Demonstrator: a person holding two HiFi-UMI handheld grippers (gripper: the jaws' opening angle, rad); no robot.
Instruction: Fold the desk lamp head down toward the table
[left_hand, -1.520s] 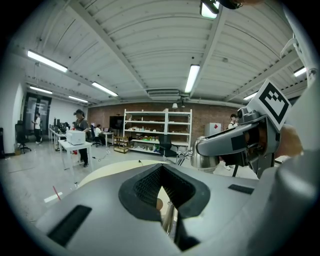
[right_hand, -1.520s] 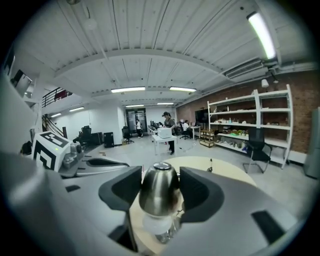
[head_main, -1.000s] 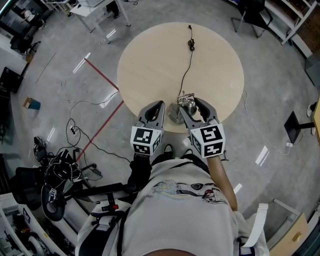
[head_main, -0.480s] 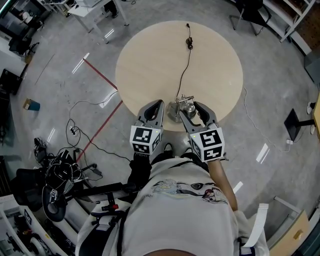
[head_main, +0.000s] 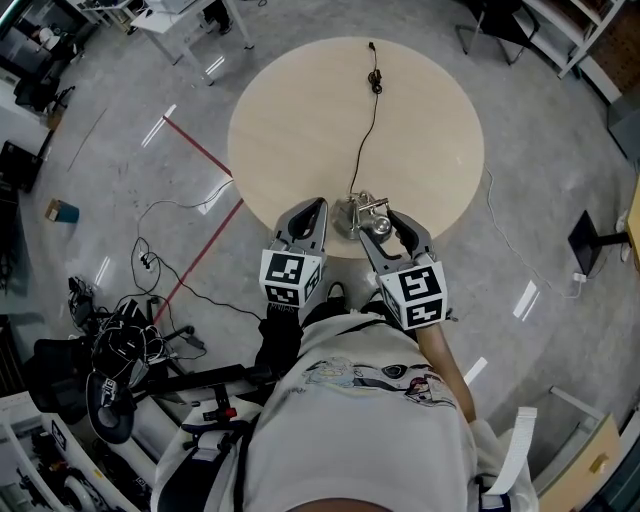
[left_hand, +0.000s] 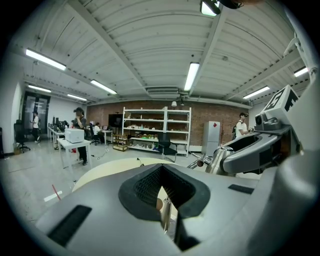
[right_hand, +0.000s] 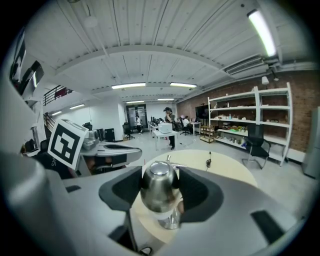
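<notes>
The left claw (head_main: 316, 208), pressed together and empty, hovers at the counter's (head_main: 300, 110) near edge, while beside it the right claw (head_main: 383, 220) clamps the smooth lamp head (right_hand: 159, 190), which could slip free, or tip the unheld base (right_hand: 171, 221) off that edge.

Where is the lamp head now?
In the head view, the lamp head sits in the right gripper, above the near edge of the table, right of the left gripper.
</notes>
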